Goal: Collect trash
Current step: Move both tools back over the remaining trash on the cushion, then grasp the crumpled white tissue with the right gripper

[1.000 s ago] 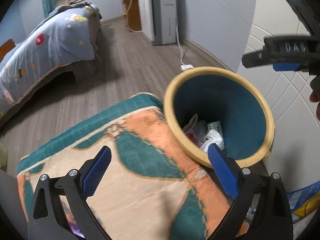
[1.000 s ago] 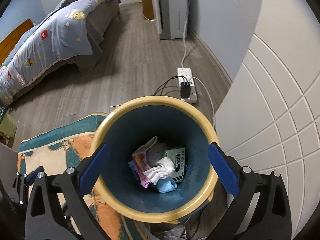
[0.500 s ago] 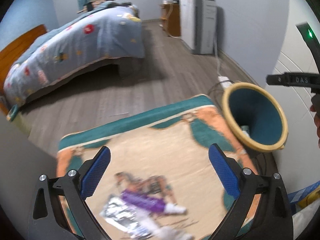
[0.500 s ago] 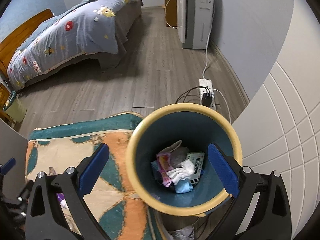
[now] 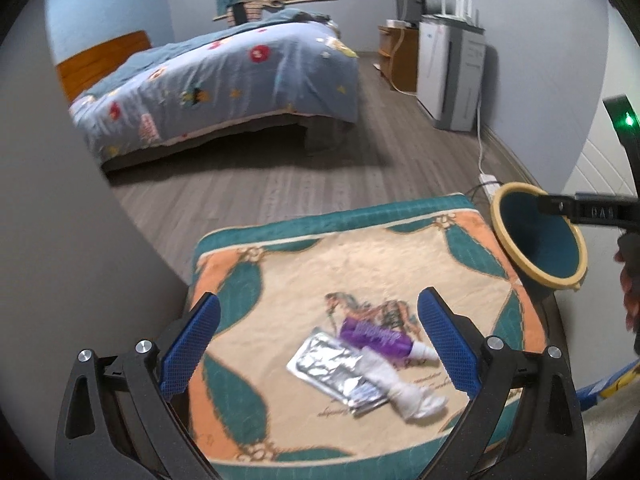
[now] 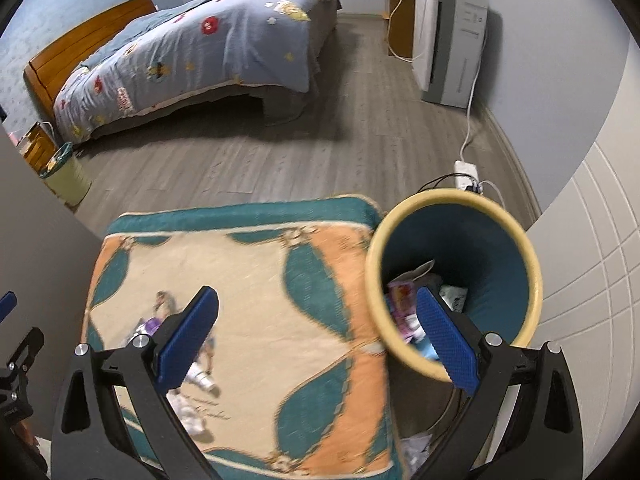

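Risks first: the trash pieces overlap on a soft patterned cloth (image 5: 360, 264) over the tabletop, so the L gripper (image 5: 318, 340) could pinch cloth w/ the litter, or lift one piece & drag the others off the edge. The foil is flat, thin & probably slippery, so it's hard to get jaws under. The bin (image 6: 454, 276) stands just off the cloth's right edge; a short carry could drop stuff beside it.

Trash: silver foil pouch (image 5: 326, 364), purple wrapper (image 5: 374, 334) & crumpled white tissue (image 5: 400, 390), touching in one pile near the front of the cloth, between the L jaws. Bin is teal inside w/ a yellow rim, already holds wrappers & tissue.

L jaws spread wide, nothing in them. R gripper (image 6: 318, 338) likewise released & empty, hanging over the cloth's right part by the bin
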The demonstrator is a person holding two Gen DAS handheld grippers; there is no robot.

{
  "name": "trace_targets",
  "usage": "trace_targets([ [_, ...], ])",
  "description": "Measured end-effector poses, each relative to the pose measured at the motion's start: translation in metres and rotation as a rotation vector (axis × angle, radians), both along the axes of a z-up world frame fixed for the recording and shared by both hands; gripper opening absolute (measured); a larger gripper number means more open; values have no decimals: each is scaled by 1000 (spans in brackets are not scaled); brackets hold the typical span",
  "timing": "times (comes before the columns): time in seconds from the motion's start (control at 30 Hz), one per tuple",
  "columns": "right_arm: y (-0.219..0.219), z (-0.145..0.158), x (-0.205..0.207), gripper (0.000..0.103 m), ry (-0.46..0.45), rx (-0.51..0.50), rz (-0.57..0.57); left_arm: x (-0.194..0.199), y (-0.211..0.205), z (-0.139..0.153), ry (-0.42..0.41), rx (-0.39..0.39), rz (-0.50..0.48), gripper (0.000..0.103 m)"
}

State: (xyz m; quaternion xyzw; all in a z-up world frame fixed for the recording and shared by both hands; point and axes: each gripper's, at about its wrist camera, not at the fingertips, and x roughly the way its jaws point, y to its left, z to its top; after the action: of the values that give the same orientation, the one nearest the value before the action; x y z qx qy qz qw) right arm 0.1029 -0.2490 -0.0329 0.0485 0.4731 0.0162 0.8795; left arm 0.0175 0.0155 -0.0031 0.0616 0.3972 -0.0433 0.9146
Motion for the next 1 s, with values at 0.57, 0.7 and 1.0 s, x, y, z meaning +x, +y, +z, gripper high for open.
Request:
trace_targets([
  [0.57,117,-64,-41,97,47,-57,153,-6,69,-27,32,-14,121,98],
  [0.7,138,-87,-44,97,103,-75,199,-1,73,-26,27,-29,123,98],
  [1.0,170,-121,-50,89,182,-85,342,10,76,-29,38,-35,130,98],
])
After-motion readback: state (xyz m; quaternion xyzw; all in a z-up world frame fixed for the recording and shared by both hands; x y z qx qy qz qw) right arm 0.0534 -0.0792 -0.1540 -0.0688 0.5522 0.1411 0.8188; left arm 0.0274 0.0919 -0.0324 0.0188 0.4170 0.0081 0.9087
